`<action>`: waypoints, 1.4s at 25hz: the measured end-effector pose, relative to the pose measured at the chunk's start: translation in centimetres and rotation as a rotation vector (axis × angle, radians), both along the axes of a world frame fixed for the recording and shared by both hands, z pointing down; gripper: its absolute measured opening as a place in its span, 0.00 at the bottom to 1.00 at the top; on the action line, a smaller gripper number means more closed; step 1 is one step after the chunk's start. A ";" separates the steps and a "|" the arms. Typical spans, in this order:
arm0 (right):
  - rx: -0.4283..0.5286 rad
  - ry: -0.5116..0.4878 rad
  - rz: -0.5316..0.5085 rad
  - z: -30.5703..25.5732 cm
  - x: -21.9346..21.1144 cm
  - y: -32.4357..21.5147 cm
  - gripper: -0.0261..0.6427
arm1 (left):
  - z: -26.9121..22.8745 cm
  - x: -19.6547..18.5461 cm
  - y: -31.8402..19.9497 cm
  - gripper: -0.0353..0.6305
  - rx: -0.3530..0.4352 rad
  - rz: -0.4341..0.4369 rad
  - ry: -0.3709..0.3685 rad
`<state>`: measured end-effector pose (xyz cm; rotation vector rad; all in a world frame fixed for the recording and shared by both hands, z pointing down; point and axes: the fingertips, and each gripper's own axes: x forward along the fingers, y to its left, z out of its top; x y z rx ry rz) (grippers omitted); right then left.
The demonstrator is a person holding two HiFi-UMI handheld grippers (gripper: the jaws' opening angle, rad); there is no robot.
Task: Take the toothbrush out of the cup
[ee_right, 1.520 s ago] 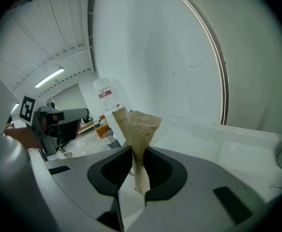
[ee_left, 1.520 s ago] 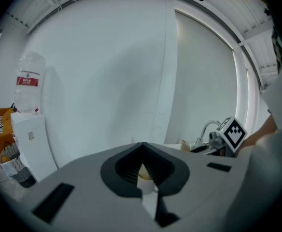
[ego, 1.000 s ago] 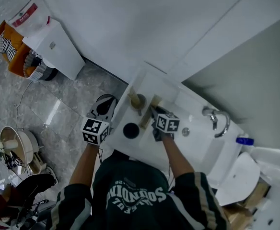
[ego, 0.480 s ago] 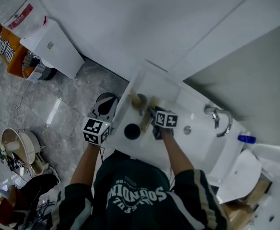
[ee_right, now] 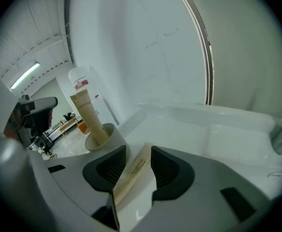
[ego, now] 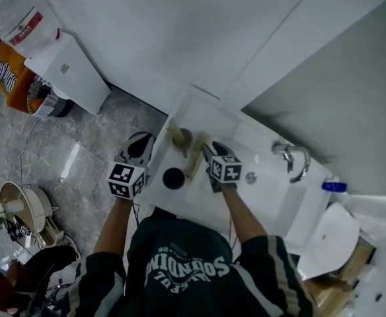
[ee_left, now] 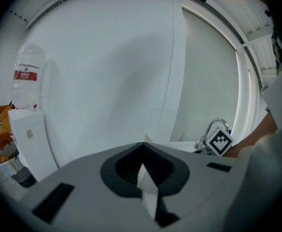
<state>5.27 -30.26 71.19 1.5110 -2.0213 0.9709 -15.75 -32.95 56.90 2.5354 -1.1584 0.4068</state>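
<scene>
The right gripper [ee_right: 138, 154], whose jaws have just been opening and stand spread around the tan toothbrush [ee_right: 130, 174] lying on the worktop [ee_right: 213, 134] right of the cup [ee_right: 104, 138], should probably back off straight without nudging it.

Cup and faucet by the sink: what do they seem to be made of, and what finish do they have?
Cup: beige and matte, thick rim, no glare. It may be ceramic or plastic; the look leaves that open.
Faucet: metal, probably chrome-plated and polished, with bright highlights and dark reflections along its curve.
</scene>
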 end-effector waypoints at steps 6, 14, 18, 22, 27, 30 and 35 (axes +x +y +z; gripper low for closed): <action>0.187 -0.034 -0.043 -6.5 0.1 0.4 0.22 | -1.4 1.8 0.9 0.05 0.034 0.027 0.000; 0.449 -0.053 -0.049 -15.3 1.3 1.9 0.04 | -3.4 4.9 1.5 0.05 0.082 0.072 0.009; 0.511 -0.043 -0.052 -17.0 1.8 2.6 0.04 | -3.8 5.8 1.8 0.05 0.093 0.081 0.013; 0.534 -0.046 -0.083 -17.4 1.0 2.4 0.04 | -3.9 5.7 1.7 0.05 0.095 0.070 0.012; 0.550 -0.048 -0.158 -17.4 -2.0 1.4 0.04 | -3.9 3.9 1.6 0.05 0.093 0.029 0.008; 0.556 -0.057 -0.191 -17.1 -3.8 0.8 0.04 | -3.8 2.7 1.6 0.05 0.091 0.001 0.011; 0.537 -0.059 -0.249 -15.9 -6.3 0.3 0.04 | -3.3 1.0 2.1 0.05 0.079 -0.030 0.012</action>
